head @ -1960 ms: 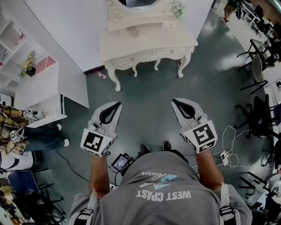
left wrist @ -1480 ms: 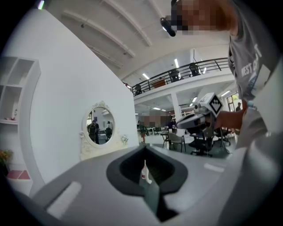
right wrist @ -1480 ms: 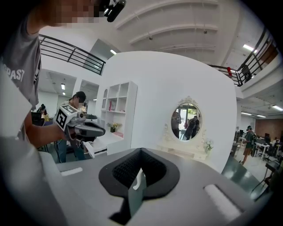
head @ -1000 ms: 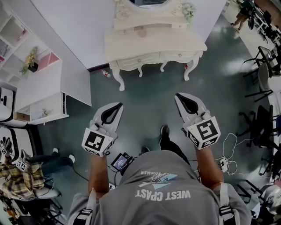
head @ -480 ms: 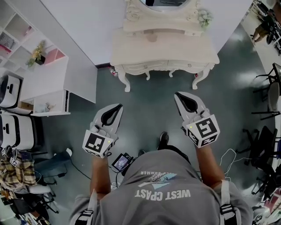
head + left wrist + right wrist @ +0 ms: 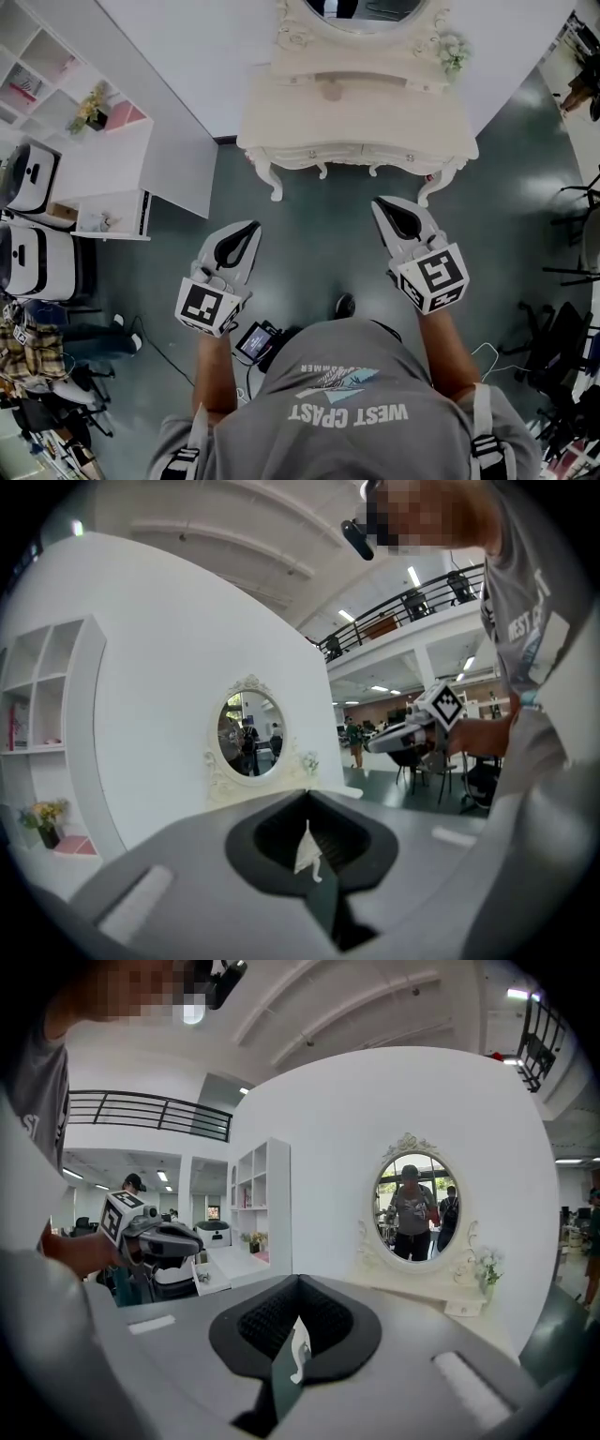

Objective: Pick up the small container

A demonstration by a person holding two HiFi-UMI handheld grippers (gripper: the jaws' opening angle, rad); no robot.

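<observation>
At the bottom of the head view is the person's grey shirt (image 6: pixel 347 403). Just above its left shoulder hangs a small device with a screen (image 6: pixel 255 345), and one dark shoe (image 6: pixel 345 305) shows on the floor (image 6: pixel 309 234).

Both arms reach up the frame. The left claw (image 6: pixel 247 230) sits left of centre and the right claw (image 6: pixel 382 207) right of centre, well apart, each with a marker cube (image 6: pixel 204 307) at its rear. In its own view each claw has its two halves pressed together with nothing between them, only a thin sliver of background showing at the seam. Both are closed and empty, held in the air above the floor.

Beyond them, in the upper middle of the frame, stands a cream surface (image 6: pixel 394 122) on curved legs. The small container (image 6: pixel 330 91) appears as a little round thing on its top, left of centre and near the back, too small to make out further. It is well apart from both claws.

An oval mirror (image 6: pixel 361 7) rises at the top edge, with a sprig of flowers (image 6: pixel 454 52) to its right. A white shelf unit (image 6: pixel 103 173) stands at the left.
</observation>
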